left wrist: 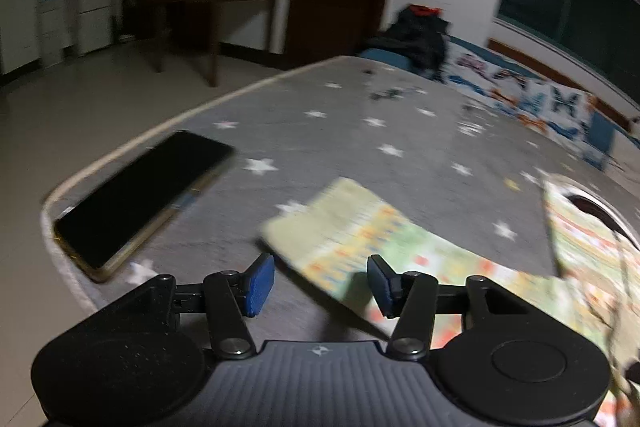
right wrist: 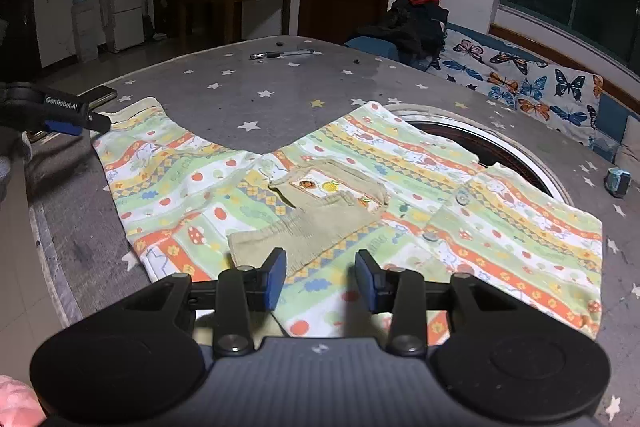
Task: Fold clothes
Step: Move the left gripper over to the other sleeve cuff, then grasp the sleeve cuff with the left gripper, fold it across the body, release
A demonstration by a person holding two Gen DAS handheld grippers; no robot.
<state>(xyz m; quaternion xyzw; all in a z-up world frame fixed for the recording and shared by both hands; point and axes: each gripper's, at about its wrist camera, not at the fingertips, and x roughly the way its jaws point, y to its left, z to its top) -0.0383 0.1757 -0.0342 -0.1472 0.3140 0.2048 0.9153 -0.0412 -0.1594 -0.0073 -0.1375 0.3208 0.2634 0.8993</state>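
Both grippers' jaws stood apart, holding nothing: the left gripper (left wrist: 321, 277) by the sleeve cuff (left wrist: 320, 211) near the table's (right wrist: 280, 99) left edge, the right gripper (right wrist: 321, 277) over the spread patterned shirt (right wrist: 400, 187) mid-table.

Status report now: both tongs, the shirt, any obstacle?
Left tongs open, empty, at sleeve cuff. Right tongs open, above shirt hem. Shirt flat, unfolded. Phone beside left sleeve.

A grey star-printed tabletop (right wrist: 280, 99) carries a spread patterned shirt (right wrist: 500, 227), a dark phone (left wrist: 140, 199) near its left edge, a pen (right wrist: 280, 55) at the far side and a small teal block (right wrist: 617, 182) on the right.
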